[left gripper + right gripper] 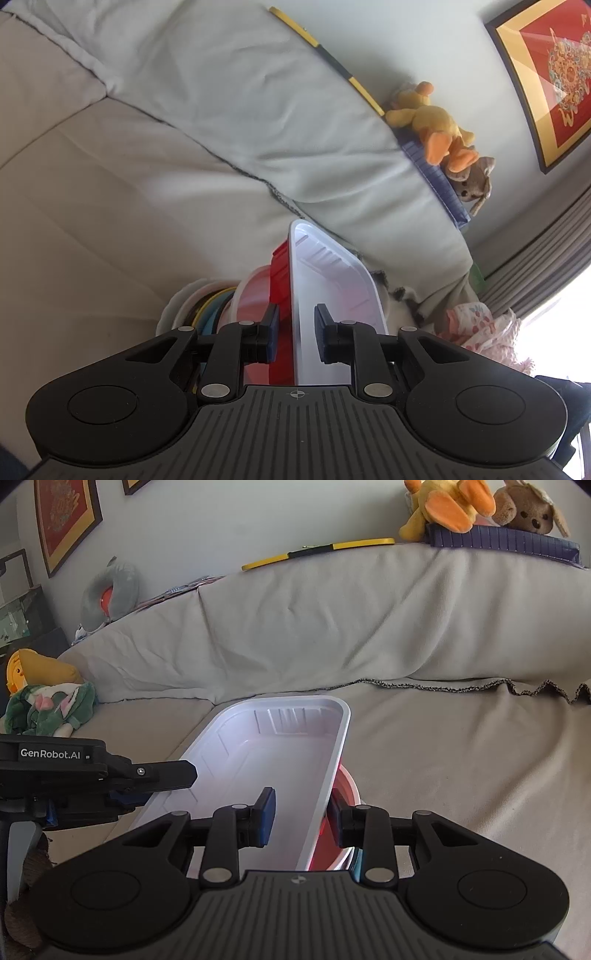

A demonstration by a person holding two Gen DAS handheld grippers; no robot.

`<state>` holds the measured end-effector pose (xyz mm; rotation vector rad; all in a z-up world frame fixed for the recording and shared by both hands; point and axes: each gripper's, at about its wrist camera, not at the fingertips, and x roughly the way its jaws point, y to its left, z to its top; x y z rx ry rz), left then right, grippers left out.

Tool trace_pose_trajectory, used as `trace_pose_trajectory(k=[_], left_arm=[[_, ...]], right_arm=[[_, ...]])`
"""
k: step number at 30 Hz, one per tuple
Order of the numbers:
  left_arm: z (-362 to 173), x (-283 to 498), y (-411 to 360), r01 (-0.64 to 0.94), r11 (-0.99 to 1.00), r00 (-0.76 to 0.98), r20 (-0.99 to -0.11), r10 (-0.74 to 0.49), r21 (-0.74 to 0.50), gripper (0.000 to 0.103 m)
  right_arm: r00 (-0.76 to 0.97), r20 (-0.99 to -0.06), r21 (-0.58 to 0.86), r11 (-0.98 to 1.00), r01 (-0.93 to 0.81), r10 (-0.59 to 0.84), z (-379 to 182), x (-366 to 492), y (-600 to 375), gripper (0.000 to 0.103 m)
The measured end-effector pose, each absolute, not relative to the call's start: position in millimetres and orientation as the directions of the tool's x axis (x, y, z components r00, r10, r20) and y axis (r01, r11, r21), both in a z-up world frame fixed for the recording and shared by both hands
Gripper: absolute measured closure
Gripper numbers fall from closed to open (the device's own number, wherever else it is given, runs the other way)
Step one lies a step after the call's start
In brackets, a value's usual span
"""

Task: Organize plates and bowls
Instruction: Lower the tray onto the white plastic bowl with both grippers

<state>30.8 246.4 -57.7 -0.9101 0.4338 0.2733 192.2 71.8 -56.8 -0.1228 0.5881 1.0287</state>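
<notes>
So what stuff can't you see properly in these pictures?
- Stack of bowls, left wrist view: mostly hidden behind the red tray and white tray; their number is unclear.
- Red tray, right wrist view: the white tray covers nearly all of it.
- Bowl under the trays, right wrist view: only a rim shows.
- Brown plush toy, right wrist view: cut off by the top edge.
- Picture on the wall, left wrist view: cropped by the edge.

From your right hand-held gripper (301,818), the tray (266,760) lies at 12 o'clock on a stack of bowls (345,805), on the sofa seat (461,768). The left hand-held gripper (162,779) reaches the tray's edge from 9 o'clock. The plush toys (480,502) sit at 1 o'clock on the backrest (332,620); a neck pillow (110,594) rests at 10 o'clock.
</notes>
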Motion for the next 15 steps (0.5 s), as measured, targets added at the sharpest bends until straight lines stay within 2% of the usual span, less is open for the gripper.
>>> trace_pose_trajectory(k=[15], left_arm=[[-50, 17, 241, -0.418, 0.588, 0.881, -0.466, 0.076, -0.693, 0.081]], right_arm=[[0.377, -0.499, 0.188, 0.523, -0.831, 0.78, -53, 191, 64, 0.072]])
